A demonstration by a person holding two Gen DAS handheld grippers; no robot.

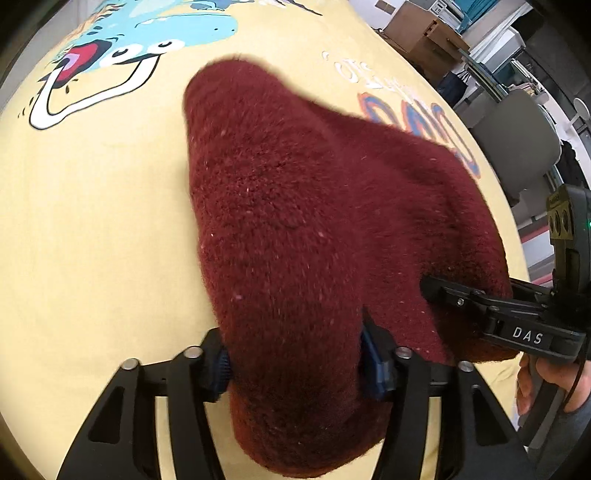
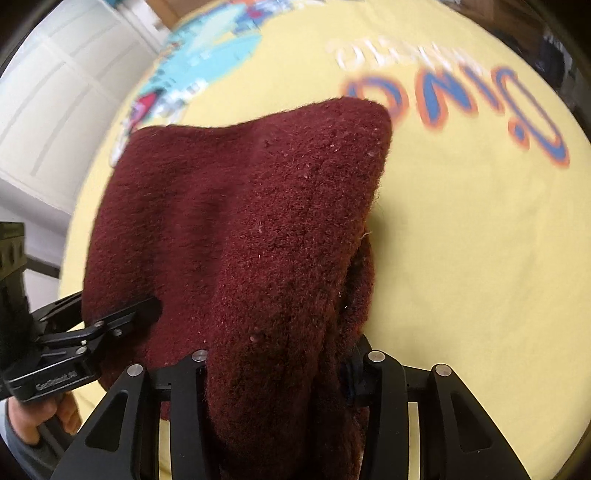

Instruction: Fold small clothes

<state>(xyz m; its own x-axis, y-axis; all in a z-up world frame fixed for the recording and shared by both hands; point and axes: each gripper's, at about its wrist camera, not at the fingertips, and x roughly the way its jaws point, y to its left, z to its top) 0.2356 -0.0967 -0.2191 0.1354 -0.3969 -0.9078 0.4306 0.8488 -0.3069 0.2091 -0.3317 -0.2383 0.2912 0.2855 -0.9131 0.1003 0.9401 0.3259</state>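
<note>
A dark red knitted garment point(image 1: 295, 203) hangs lifted over a yellow printed cloth point(image 1: 92, 221), its far end drooping toward the cloth. My left gripper point(image 1: 295, 363) is shut on one bunched part of its near edge, blue pads pressing from both sides. At the right of the left wrist view, my right gripper point(image 1: 469, 284) clamps the same edge. In the right wrist view the garment point(image 2: 251, 206) fills the middle, with the right gripper point(image 2: 277, 369) shut on a thick fold. The left gripper point(image 2: 114, 301) bites the edge at the left.
The yellow cloth point(image 2: 461, 258) carries a blue dinosaur print point(image 1: 122, 44) and blue-orange lettering point(image 2: 524, 110). Cardboard boxes point(image 1: 417, 29) and a grey chair point(image 1: 517, 125) stand beyond the table's right edge. White cabinet doors point(image 2: 55, 92) lie past its left edge. A hand point(image 1: 535, 387) holds the right gripper.
</note>
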